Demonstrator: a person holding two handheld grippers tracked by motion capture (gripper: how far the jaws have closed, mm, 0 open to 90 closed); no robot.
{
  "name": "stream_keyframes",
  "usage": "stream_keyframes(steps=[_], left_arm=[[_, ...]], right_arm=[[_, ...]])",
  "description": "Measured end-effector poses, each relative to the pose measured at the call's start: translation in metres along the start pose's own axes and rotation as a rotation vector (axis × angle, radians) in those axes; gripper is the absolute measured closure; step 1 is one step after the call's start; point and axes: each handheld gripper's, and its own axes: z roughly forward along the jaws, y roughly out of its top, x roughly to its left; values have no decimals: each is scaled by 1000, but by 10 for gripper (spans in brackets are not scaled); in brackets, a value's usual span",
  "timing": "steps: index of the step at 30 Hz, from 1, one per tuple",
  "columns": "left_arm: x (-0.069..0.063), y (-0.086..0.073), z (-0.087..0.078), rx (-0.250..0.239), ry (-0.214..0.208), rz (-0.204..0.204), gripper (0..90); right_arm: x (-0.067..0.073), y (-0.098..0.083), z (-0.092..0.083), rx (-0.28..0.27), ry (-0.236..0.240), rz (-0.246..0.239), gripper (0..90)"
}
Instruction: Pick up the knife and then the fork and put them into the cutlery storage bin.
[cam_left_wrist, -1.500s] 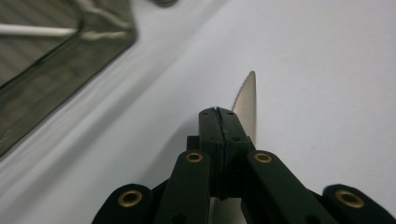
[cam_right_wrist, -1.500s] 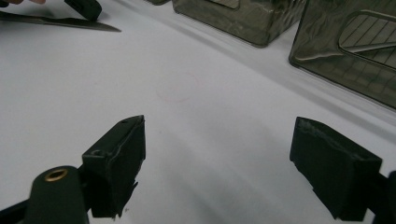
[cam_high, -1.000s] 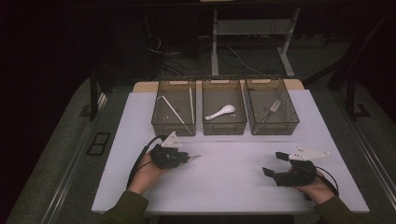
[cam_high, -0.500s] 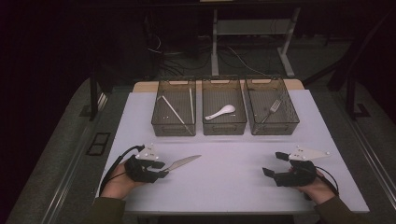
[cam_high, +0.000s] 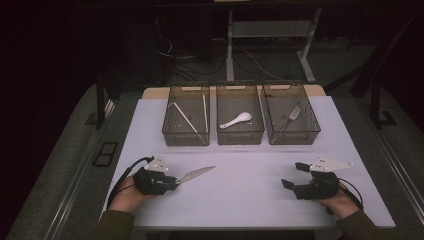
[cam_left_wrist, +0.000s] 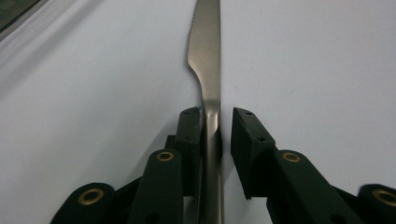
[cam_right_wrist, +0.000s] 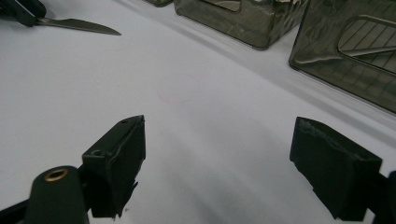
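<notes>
A steel table knife (cam_high: 196, 173) lies on the white table top, blade pointing right and slightly away. My left gripper (cam_high: 172, 181) sits low at its handle end. In the left gripper view the knife (cam_left_wrist: 205, 56) runs between the jaws of my left gripper (cam_left_wrist: 217, 122). The left pad touches the handle and a thin gap shows at the right pad. The jaws have just been closing around the handle. My right gripper (cam_high: 292, 175) rests near the front right, open with nothing between the jaws. In its own view, my right gripper (cam_right_wrist: 217, 154) faces bare table.
Three smoky clear bins stand in a row at the back. The left bin (cam_high: 172, 136) holds chopsticks (cam_high: 186, 120), the middle bin (cam_high: 240, 137) a white spoon (cam_high: 236, 120), and the right bin (cam_high: 292, 137) a fork (cam_high: 292, 116). Cables trail from both grippers.
My left hand has moved left and toward the near edge with the knife, which now lies flat on the table. The right hand has stayed put.
</notes>
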Motion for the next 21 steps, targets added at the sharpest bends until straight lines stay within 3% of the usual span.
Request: stream_keyframes(steps=[2, 5, 21], left_arm=[[0, 2, 0, 16, 7, 37, 748], [-2, 2, 1, 26, 12, 44, 782], [-5, 5, -1, 8, 26, 33, 794]], right_arm=[[0, 0, 0, -1, 2, -3, 185], [0, 0, 0, 1, 2, -6, 185], [1, 1, -1, -3, 1, -9, 185]])
